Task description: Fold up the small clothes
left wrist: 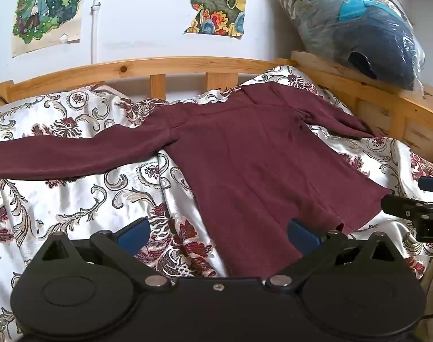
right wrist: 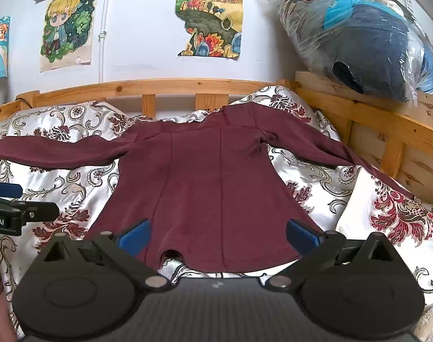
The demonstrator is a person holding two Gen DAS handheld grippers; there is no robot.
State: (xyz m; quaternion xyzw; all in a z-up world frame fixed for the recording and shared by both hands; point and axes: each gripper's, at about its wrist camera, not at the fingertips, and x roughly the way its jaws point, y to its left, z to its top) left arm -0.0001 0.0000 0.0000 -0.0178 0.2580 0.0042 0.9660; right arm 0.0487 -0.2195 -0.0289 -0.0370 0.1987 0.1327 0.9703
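A maroon long-sleeved top (left wrist: pixel 244 154) (right wrist: pixel 199 176) lies flat on the patterned bedspread (left wrist: pixel 74 205) (right wrist: pixel 344 199), hem toward me, both sleeves spread out sideways. My left gripper (left wrist: pixel 219 232) hovers open over the hem's left corner, blue pads wide apart and nothing between them. Just above the middle of the hem my right gripper (right wrist: pixel 218 235) is open too, its pads clear of the cloth. Each gripper shows at the edge of the other's view, the right gripper (left wrist: pixel 415 202) at the right and the left gripper (right wrist: pixel 14 202) at the left.
A wooden bed rail (left wrist: pixel 165 68) (right wrist: pixel 170 85) runs along the back and right side. A plastic bag of dark clothes (left wrist: pixel 358 28) (right wrist: pixel 358 42) rests on the right rail. Posters (right wrist: pixel 209 14) hang on the white wall.
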